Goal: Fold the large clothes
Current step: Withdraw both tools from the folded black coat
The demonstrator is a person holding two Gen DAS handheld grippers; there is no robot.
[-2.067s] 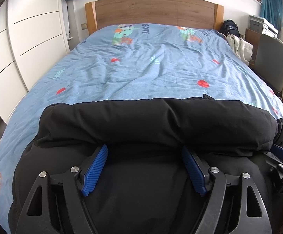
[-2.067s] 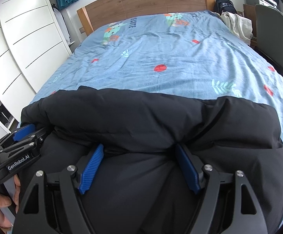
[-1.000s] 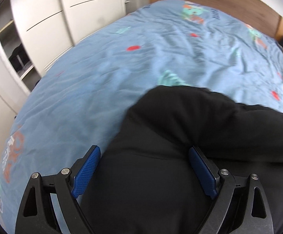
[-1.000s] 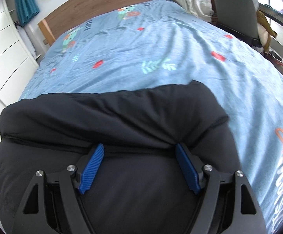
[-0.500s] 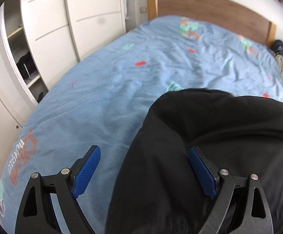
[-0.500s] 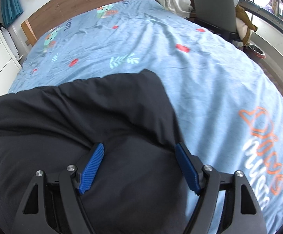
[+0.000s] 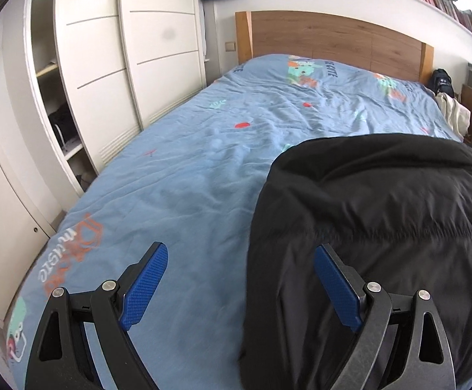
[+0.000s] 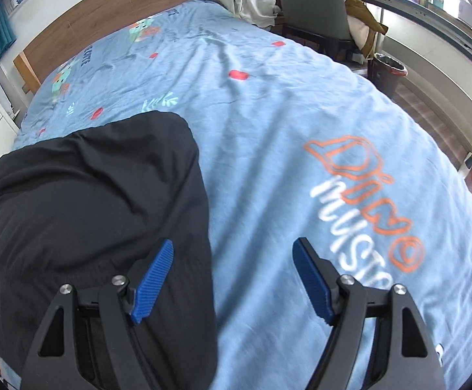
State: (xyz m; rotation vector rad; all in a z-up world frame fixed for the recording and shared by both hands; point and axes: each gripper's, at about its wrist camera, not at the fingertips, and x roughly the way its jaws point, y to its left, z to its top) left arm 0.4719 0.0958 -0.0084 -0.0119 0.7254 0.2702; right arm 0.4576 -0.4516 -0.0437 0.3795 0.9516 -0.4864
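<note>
A black padded jacket (image 7: pixel 382 227) lies folded in a thick bundle on the blue bed cover (image 7: pixel 187 178). My left gripper (image 7: pixel 240 282) is open and empty, over the jacket's left edge, with its right finger above the black fabric. In the right wrist view the jacket (image 8: pixel 89 195) fills the left side. My right gripper (image 8: pixel 234 276) is open and empty over the jacket's right edge, its left finger above the fabric and its right finger above the cover (image 8: pixel 301 113).
White wardrobe doors (image 7: pixel 122 65) stand along the bed's left side. A wooden headboard (image 7: pixel 333 39) is at the far end. A grey chair (image 8: pixel 310 6), piled clothes (image 8: pixel 252 0) and a waste bin (image 8: pixel 388 71) stand at the bed's right side.
Both grippers have swung outward from the middle of the jacket: the left one to its left edge, the right one to its right edge. Both stayed open. The jacket lies still.
</note>
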